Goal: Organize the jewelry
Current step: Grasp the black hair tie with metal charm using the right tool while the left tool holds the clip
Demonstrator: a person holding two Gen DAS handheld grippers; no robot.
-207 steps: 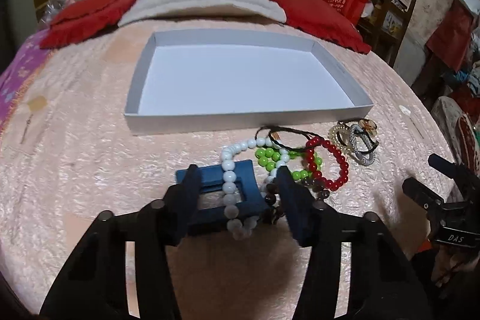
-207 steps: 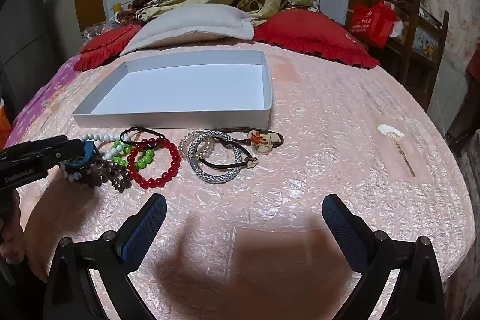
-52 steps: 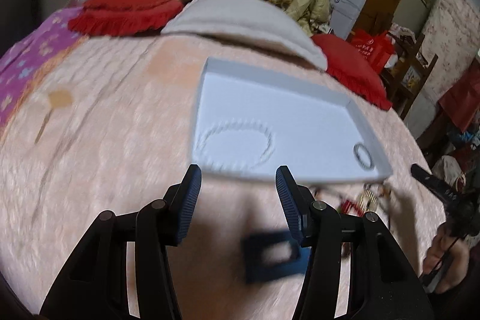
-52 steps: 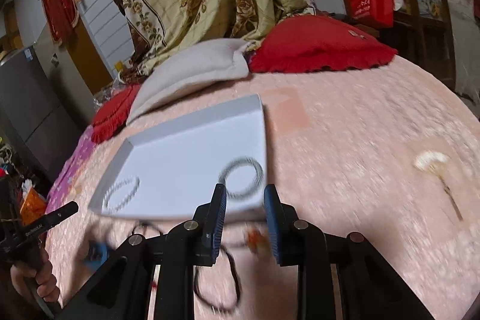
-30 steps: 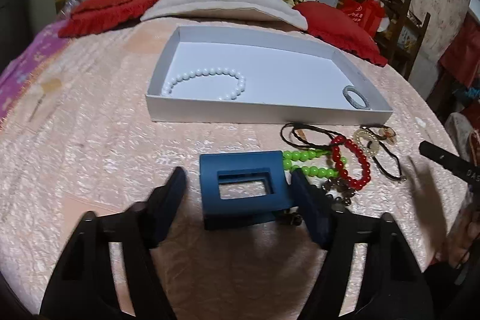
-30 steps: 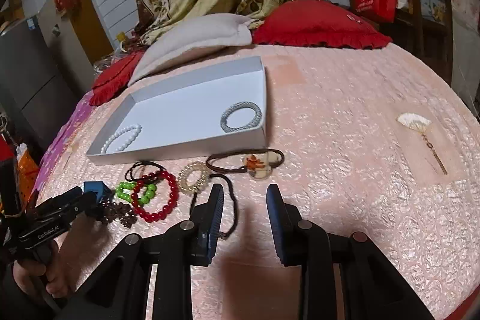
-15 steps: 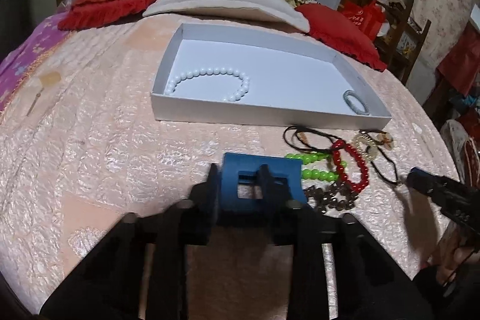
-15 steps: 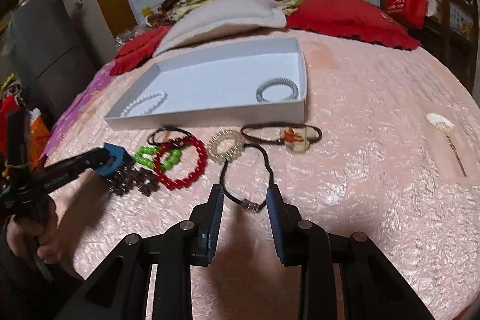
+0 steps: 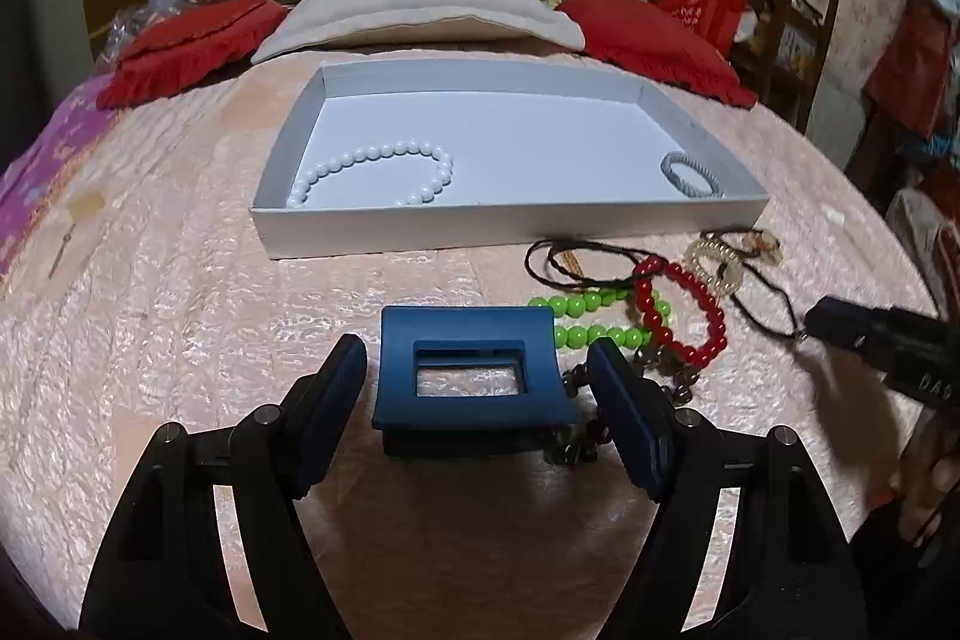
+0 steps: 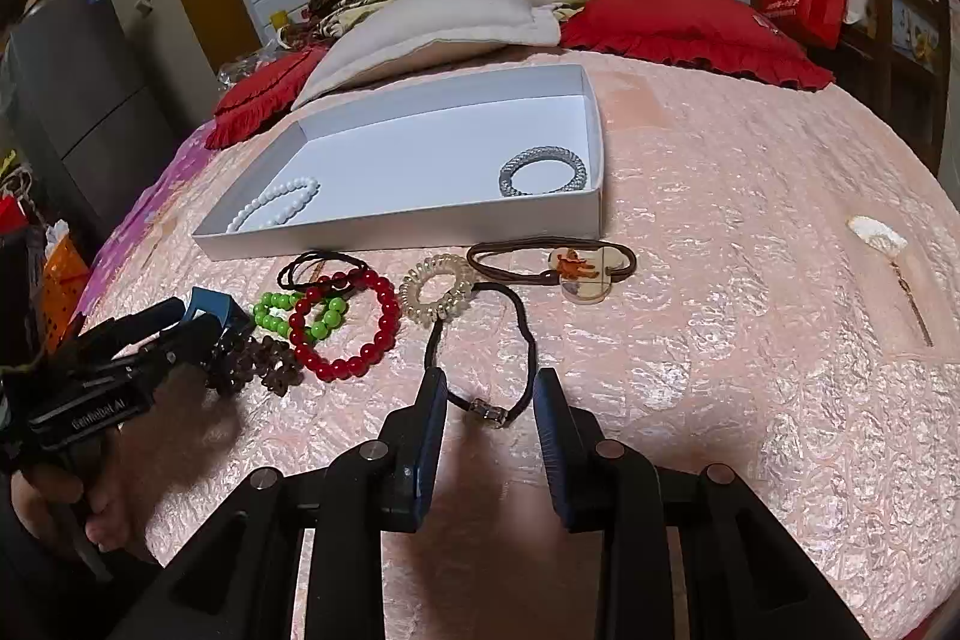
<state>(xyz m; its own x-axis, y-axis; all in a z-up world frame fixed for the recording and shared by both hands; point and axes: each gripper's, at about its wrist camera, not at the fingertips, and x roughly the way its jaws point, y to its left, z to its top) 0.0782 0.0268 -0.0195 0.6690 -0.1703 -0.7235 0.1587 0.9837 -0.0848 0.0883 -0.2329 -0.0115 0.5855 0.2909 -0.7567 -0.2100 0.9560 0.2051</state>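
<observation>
Two pieces, a white bead bracelet (image 9: 384,166) and grey hair tie (image 9: 690,172), already lay in the white tray (image 9: 480,229); the rest waited outside on the bedspread (image 10: 750,280). Left gripper (image 9: 480,400) was opening around the blue hair claw (image 9: 468,376); right gripper (image 10: 491,436) stood apart around a black cord bracelet (image 10: 480,340), unclamped.

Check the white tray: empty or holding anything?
Not empty. The white tray holds a white bead bracelet and a grey braided ring.

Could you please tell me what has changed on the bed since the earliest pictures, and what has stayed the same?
The white bead bracelet and the grey hair tie went from the bedspread into the white box, which was empty. The left gripper, its jaws opening, straddles the blue hair claw without touching it. The right gripper has closed in around the black hair tie. The red, green and brown bracelets remain outside.
</observation>
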